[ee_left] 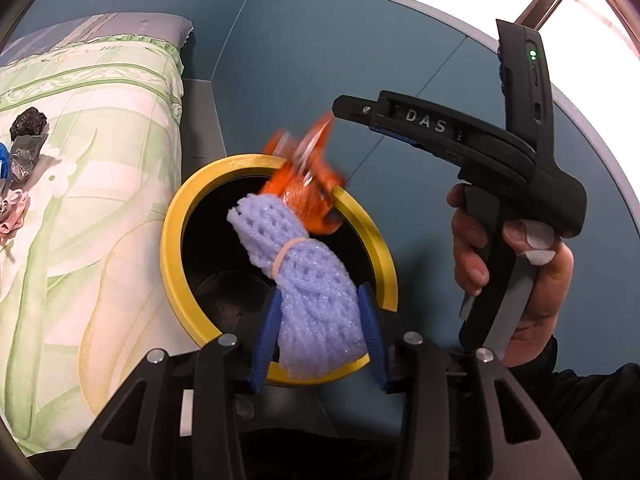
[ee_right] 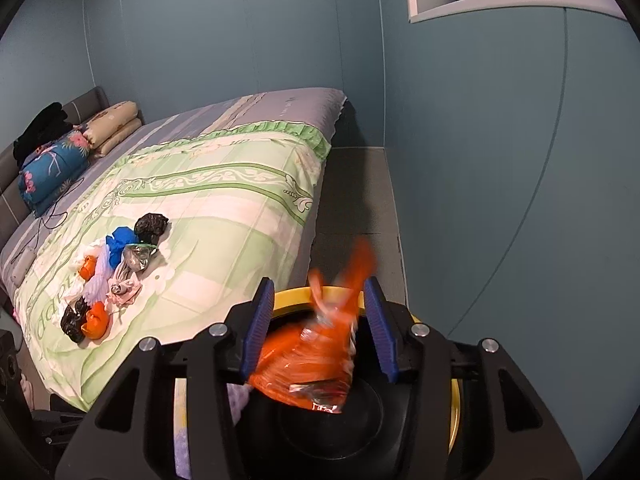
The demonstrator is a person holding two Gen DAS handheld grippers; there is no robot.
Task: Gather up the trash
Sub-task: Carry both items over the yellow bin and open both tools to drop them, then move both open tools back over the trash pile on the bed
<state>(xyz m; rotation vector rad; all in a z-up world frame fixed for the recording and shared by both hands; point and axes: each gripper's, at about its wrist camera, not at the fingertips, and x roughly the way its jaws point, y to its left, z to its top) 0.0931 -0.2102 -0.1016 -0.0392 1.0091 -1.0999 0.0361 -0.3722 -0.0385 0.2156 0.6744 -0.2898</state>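
I hold two bits of trash over the round black bin with the yellow rim (ee_left: 176, 216), which stands on the floor right beside the bed.

My left gripper (ee_left: 320, 336) has its blue pads spread a little. The soft purple foam net tied with a rubber band (ee_left: 304, 272) sits between them, and I cannot tell if they press on it. It hangs over the bin's mouth.

My right gripper (ee_right: 320, 328) has its pads spread too. The crinkly orange plastic bag (ee_right: 312, 364) looks blurry and seems to be dropping into the bin.

So two pieces are almost done. More trash is left: a pile of little crumpled bags (ee_right: 116, 272) lies on the green flowery bed cover (ee_right: 224, 200), at ten o'clock from the bin.

The bed edge is close at nine o'clock. The blue wall (ee_right: 480, 160) is close at three o'clock. Going up is the free way.
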